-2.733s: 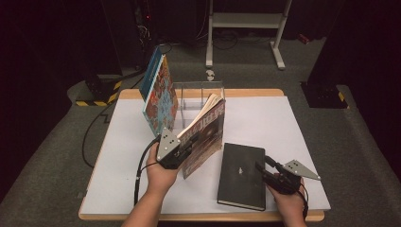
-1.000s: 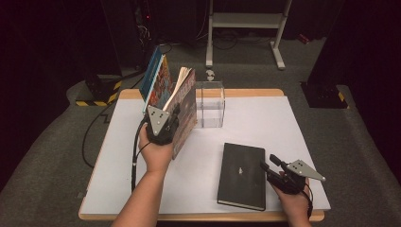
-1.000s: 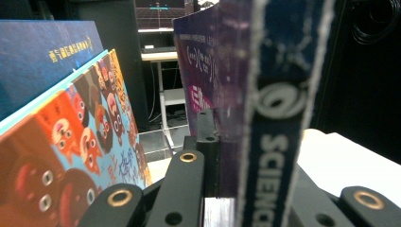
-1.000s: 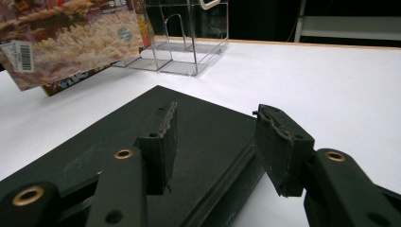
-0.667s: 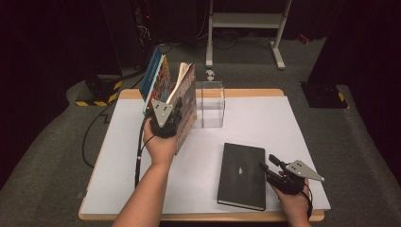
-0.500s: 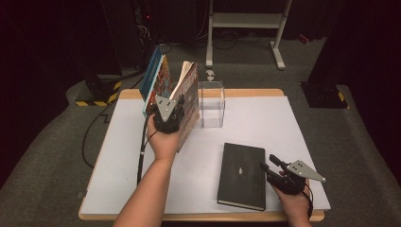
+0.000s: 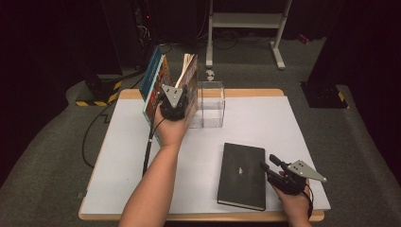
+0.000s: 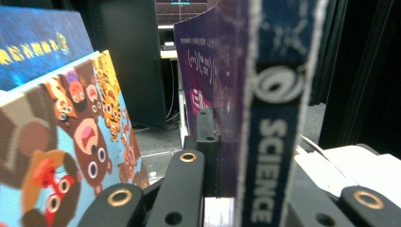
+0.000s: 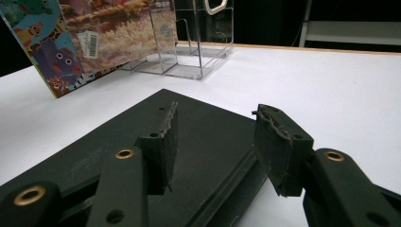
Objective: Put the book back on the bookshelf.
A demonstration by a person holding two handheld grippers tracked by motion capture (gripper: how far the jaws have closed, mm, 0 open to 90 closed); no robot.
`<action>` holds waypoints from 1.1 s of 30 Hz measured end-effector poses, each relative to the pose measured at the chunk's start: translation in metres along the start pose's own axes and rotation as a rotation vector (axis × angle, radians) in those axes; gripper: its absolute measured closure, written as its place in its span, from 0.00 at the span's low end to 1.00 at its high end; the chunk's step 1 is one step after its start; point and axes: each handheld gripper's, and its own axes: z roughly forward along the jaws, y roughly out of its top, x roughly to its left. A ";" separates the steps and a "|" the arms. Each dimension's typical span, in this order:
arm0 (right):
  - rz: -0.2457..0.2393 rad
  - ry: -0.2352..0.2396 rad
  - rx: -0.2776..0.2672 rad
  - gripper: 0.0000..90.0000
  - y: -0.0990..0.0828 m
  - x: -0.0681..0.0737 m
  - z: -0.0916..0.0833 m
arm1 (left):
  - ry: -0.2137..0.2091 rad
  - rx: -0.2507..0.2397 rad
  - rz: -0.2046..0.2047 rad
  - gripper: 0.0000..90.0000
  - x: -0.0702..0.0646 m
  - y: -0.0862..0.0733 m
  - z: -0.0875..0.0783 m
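Item one: my left tongs [image 7: 176,105], clamped on the spine of a purple science book [image 8: 265,118], held upright near the desk's [image 7: 293,118] far left corner, just beside the picture books [image 7: 153,82] leaning there. Item two: clear acrylic holder [image 7: 212,105], at the far edge, right of that book. Item three: black notebook [image 7: 242,175], flat near the front edge. Item four: my right tongs [image 9: 215,142], jaws apart, over the notebook's right edge, gripping nothing.
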 end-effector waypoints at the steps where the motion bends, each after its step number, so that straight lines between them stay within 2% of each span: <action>1: 0.001 0.001 -0.001 0.55 0.000 0.000 0.000 | 0.003 -0.001 -0.001 0.93 0.000 -0.001 0.002; 11: 0.010 0.008 0.000 0.55 0.000 0.000 0.000 | 0.020 0.000 0.011 0.93 0.000 -0.009 0.017; 15: 0.012 0.011 -0.003 0.55 0.000 0.001 0.000 | 0.024 0.004 0.027 0.93 0.000 -0.011 0.024; 19: 0.019 0.013 -0.006 0.55 0.000 0.000 -0.001 | 0.034 0.002 0.025 0.93 0.001 -0.013 0.030; 24: 0.028 0.014 -0.008 0.55 -0.001 0.000 -0.002 | 0.037 0.002 0.015 0.93 0.002 -0.015 0.033; 33: 0.022 0.018 -0.006 0.55 -0.002 0.003 0.000 | 0.052 -0.008 0.029 0.93 0.005 -0.019 0.036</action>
